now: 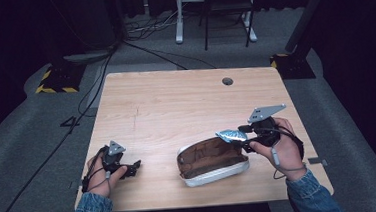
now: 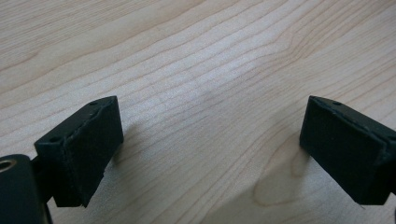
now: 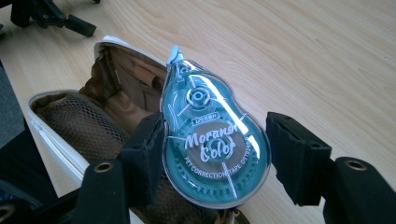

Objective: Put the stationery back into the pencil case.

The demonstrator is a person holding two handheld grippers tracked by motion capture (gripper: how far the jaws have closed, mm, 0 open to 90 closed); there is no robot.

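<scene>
A light wooden table carries an open white pencil case with brown lining.

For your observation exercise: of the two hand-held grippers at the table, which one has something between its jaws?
The right gripper: its jaws clamp a teal correction tape above the open pencil case. The left gripper stands open over bare table.

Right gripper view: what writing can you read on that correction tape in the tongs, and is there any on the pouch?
"Moranor Color" (last letter unsure): large white script on the teal correction tape dispenser held in the right tongs.
"PET CORRECTION TAPE": small white capitals curving beneath it; the code after them is too small to read surely.
Small boxed label above the script: too blurred to read.
Open pouch: no text visible.
</scene>
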